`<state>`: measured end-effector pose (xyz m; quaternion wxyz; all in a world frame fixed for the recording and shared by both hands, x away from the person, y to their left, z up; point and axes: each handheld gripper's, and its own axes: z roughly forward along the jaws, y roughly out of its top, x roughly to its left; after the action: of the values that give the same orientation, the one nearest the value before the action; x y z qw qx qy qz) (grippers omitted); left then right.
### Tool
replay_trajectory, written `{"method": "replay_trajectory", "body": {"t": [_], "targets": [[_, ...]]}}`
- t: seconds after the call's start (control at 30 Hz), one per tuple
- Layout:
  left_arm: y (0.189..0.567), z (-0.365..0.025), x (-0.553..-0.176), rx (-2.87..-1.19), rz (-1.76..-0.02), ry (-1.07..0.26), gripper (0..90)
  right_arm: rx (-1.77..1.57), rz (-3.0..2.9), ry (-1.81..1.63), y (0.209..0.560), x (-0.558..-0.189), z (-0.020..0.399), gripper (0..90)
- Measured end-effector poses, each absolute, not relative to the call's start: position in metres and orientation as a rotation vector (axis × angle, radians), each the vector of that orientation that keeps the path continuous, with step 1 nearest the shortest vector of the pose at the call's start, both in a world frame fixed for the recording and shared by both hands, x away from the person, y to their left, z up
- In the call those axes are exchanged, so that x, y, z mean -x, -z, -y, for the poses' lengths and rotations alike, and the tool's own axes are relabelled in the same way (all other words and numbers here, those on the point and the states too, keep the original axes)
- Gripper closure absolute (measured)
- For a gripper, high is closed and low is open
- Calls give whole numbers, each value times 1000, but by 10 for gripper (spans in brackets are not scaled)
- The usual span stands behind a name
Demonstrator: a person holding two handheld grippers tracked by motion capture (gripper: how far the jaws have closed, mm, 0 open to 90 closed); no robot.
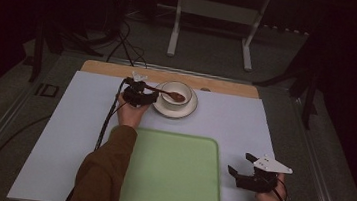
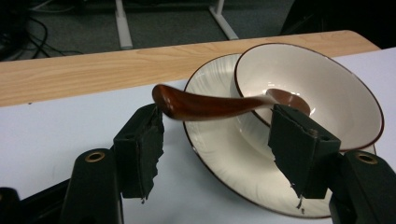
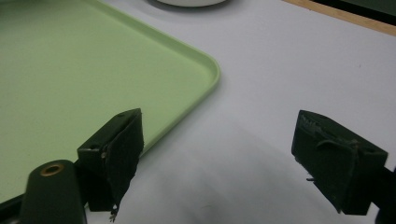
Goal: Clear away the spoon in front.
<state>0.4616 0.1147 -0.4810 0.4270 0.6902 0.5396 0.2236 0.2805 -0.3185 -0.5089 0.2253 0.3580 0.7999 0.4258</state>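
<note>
Toward the far edge of the white surface (image 1: 244, 122), my left gripper (image 1: 139, 92) sits just beside the saucer (image 1: 189, 110) that carries the cream bowl (image 1: 176, 93). A brown spoon (image 1: 167, 93) lies with its scoop inside the bowl and its handle sticking out over the rim toward that gripper.

From the left gripper view I see the spoon (image 2: 210, 105) clearly: the handle crosses the gap between my two black jaws, its rounded end hanging just above the top of the left-hand pad, its neck resting on the bowl (image 2: 327, 88) rim near the right-hand pad. The jaws stand wide apart and neither pad presses on the handle, so I have no grip on the spoon; its weight is on the bowl. The saucer (image 2: 219, 149) shows below, ribbed and with a dark rim line, lying on the white sheet in front of a strip of bare wood (image 2: 93, 74).

My right gripper (image 1: 258, 175) hangs well away from all that, near the near right corner of the surface, just beside the right edge of the green tray (image 1: 168, 175). Its grey three-cornered plate (image 1: 273, 164) faces up. In the right gripper view its jaws are spread wide with nothing between them, white sheet under them, and the rounded corner of the tray (image 3: 93, 70) lies next to the left-hand pad.

My left forearm in a brown sleeve (image 1: 103, 173) crosses the left side of the tray.
</note>
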Motion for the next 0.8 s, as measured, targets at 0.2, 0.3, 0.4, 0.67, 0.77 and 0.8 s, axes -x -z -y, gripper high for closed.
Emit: {"method": "replay_trajectory", "body": {"t": [0.2,0.3,0.4,0.67,0.77,0.8], "targets": [[480,-117,-470,-1644,-1376,-502,392,-992,-2207,-1175,509,-281,319,165],[481,-119,-472,-1622,-1384,-475,439,-994,-2207,-1176,509,-281,319,165],[482,-120,-473,-1629,-1386,-474,482,-996,-2209,-1176,509,-281,320,165],[481,-123,-473,-1614,-1391,-464,579,-987,-2218,-1153,510,-281,318,165],[481,-124,-472,-1616,-1390,-461,602,-984,-2224,-1146,510,-281,317,165],[481,-124,-472,-1616,-1389,-458,606,-983,-2225,-1144,510,-281,317,165]]}}
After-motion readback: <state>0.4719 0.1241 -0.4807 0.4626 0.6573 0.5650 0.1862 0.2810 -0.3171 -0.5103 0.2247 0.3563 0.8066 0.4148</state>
